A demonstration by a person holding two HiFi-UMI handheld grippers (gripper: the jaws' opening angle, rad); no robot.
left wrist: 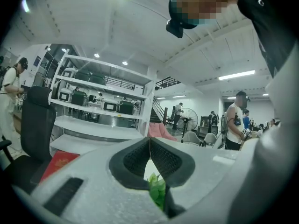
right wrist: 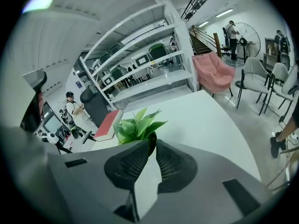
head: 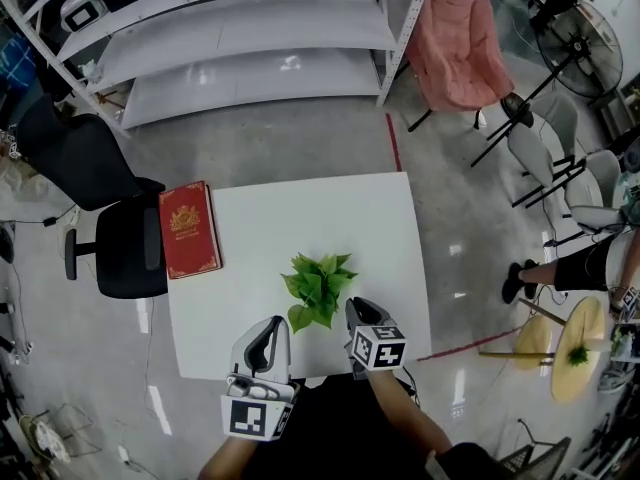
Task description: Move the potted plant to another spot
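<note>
Potted plant (head: 320, 286) stands on the white counter (head: 300, 218) directly ahead of the right tool (head: 354, 308), its leaves spreading just past that tool's tips. In the right gripper view the right tool (right wrist: 152, 146) is clenched, with a thin dark edge pinched between its jaws. This looks like the rim of the pot, though the leaves hide the pot itself from above. Gripping the rim rather than the foliage makes sense, since the rim is the one stiff part that can carry the weight without tearing the plant.

The left tool (head: 277, 324) lies close beside the plant on the opposite side. Its jaws are pressed together at the tips on nothing, and a leaf only shows through the gap behind them in the left gripper view. It seems parked there to steady the pot if it tips. A red book (head: 189, 230) rests far out to the left tool's left, at the counter's edge, and the bare counter ahead of both tools offers a new spot.
</note>
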